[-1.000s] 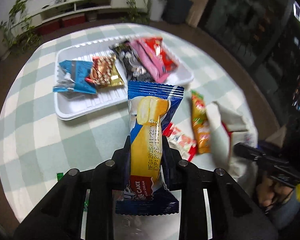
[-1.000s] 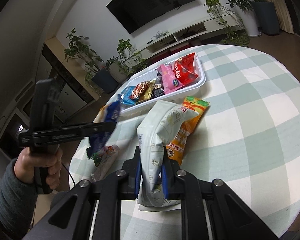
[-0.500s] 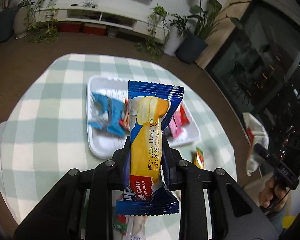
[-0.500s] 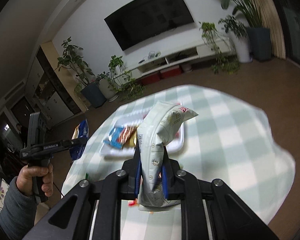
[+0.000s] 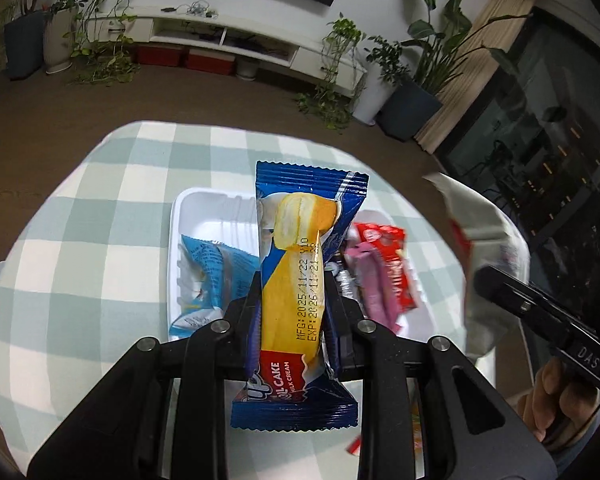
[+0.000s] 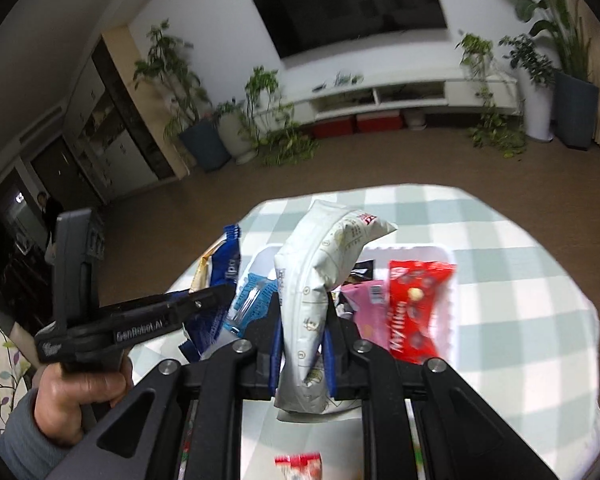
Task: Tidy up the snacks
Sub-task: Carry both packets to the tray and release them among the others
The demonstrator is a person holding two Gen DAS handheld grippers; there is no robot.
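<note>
Left wrist view: the left gripper [image 5: 292, 304] is clamped on the roll cake pack [image 5: 296, 292], carried above the white tray [image 5: 188, 216] for dropping in; a second ago the tray lay farther off. Right wrist view: the right gripper [image 6: 302, 332] pinches the white snack bag [image 6: 320, 280], now lifted off the counter [image 6: 520, 280] over the tray.

Both tongs, left [image 5: 292, 316] and right [image 6: 302, 344], lifted packets off table to above tray [image 5: 204, 216].
</note>
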